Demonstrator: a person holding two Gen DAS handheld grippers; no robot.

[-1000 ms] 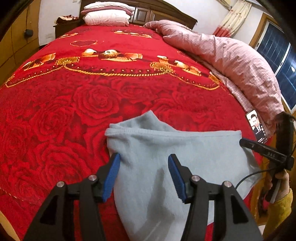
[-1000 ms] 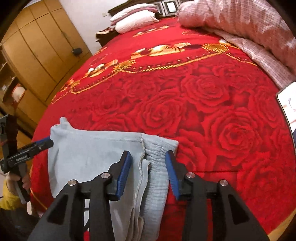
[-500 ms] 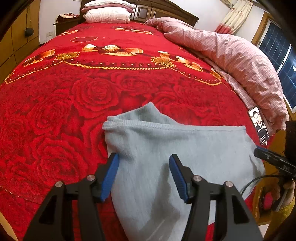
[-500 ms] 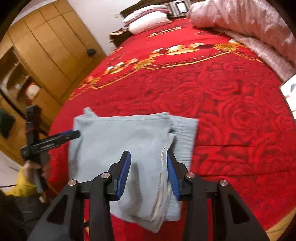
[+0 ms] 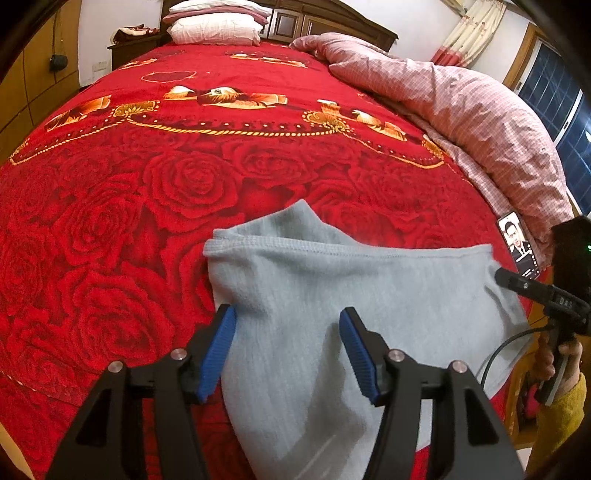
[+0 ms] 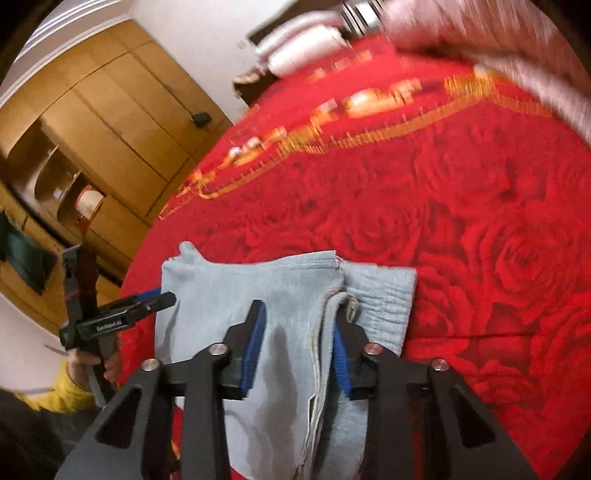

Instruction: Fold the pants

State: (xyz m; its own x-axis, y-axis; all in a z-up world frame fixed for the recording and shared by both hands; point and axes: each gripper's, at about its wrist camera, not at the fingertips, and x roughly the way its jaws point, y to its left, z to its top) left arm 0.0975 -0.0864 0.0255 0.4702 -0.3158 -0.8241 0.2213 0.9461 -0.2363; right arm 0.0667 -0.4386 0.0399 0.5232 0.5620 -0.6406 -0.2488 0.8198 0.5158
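pants (image 5: 332, 295) folded on red bedspread (image 5: 147, 184) | left gripper (image 5: 288, 347) fingers apart above them | right gripper (image 6: 295, 347) fingers apart too, nothing pinched

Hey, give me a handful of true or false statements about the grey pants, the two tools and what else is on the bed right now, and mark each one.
1. The grey pants lie folded on a red rose-patterned bedspread. True.
2. The left tool is clamped shut on the pants. False: its jaws stand open over the fabric.
3. A phone with its screen lit lies near the bed's right edge, beside the pink checked duvet. True.
4. The right tool is over bare bedspread, away from the pants. False: it stands open over the pants' stacked edges, next to the ribbed waistband.
5. The pillows are stacked beside the pants. False: they are at the headboard end.
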